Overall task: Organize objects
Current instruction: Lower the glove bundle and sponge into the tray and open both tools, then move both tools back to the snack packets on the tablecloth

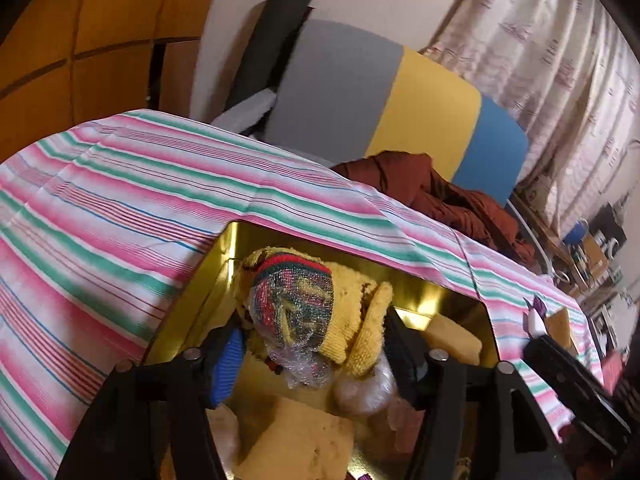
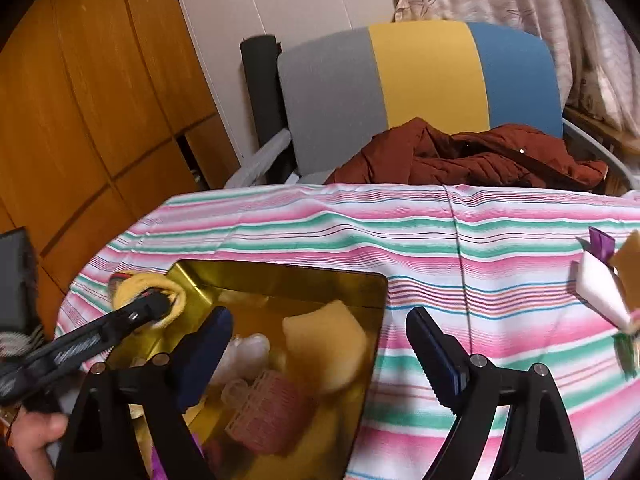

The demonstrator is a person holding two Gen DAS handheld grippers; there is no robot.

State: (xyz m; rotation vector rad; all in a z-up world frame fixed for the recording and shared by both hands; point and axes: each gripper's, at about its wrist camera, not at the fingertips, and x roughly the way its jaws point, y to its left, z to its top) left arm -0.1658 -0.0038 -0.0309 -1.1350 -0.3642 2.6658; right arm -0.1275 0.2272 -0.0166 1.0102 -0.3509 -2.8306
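A yellow knitted toy (image 1: 320, 304) with a striped, plastic-wrapped head lay in the gold tin (image 2: 280, 276). The left gripper (image 1: 312, 344) fingers stood apart around it, not pressing. The right gripper (image 2: 320, 344) fingers gaped wide, empty.

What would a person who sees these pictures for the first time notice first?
Probably the gold tin on the striped cloth, full of sponges and small soft things. A yellow knitted bundle sits at its left end, between the fingers of the left hand-held gripper. Behind the table stands a grey, yellow and blue chair with a rust-red jacket on it.
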